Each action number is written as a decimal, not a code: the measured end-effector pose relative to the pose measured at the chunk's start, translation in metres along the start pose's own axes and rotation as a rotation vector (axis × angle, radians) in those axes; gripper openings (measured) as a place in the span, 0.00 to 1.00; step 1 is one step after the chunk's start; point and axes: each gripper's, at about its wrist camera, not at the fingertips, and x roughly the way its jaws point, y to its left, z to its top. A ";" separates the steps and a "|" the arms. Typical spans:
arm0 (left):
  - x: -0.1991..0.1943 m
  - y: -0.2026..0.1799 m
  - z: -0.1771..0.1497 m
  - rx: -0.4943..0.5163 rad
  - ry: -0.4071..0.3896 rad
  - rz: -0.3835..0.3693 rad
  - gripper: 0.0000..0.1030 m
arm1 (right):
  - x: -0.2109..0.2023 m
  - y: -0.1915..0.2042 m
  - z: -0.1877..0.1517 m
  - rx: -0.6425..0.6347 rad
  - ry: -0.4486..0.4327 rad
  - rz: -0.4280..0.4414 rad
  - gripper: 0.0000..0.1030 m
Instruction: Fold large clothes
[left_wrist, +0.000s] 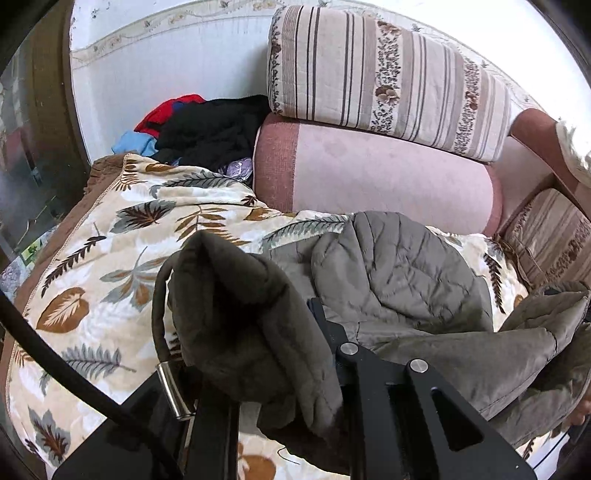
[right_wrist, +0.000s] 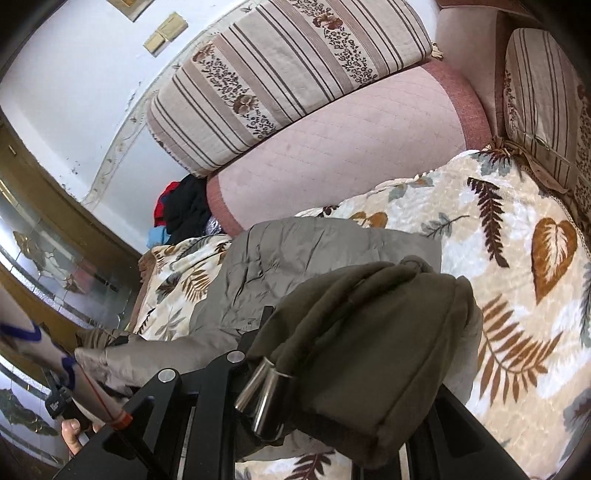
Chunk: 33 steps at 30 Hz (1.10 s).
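Observation:
A grey-olive quilted jacket (left_wrist: 399, 273) lies crumpled on the leaf-patterned blanket (left_wrist: 110, 236) over the sofa seat. My left gripper (left_wrist: 288, 332) is shut on a dark olive edge of the jacket, and the bunched fabric drapes over its fingers and hides the pads. A drawcord with a metal tip (left_wrist: 171, 391) hangs beside it. My right gripper (right_wrist: 332, 350) is shut on another olive edge of the jacket (right_wrist: 369, 332), with two metal cord tips (right_wrist: 266, 398) lying on it. The jacket's lighter lining (right_wrist: 280, 266) stretches between the two grips.
Striped floral cushions (left_wrist: 384, 70) rest on a pink bolster (left_wrist: 376, 177) at the sofa back. A pile of black, red and blue clothes (left_wrist: 199, 125) sits in the far corner. Another cushion (right_wrist: 546, 110) stands at the sofa's right end. A person's hand (right_wrist: 70, 432) shows lower left.

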 end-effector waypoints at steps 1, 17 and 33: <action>0.008 0.000 0.005 0.002 0.009 0.008 0.16 | 0.006 -0.002 0.005 0.005 0.004 -0.004 0.21; 0.133 0.016 0.035 -0.079 0.145 0.055 0.17 | 0.110 -0.044 0.048 0.102 0.090 -0.068 0.24; 0.184 0.028 0.032 -0.184 0.177 0.002 0.30 | 0.155 -0.075 0.048 0.157 0.128 -0.069 0.30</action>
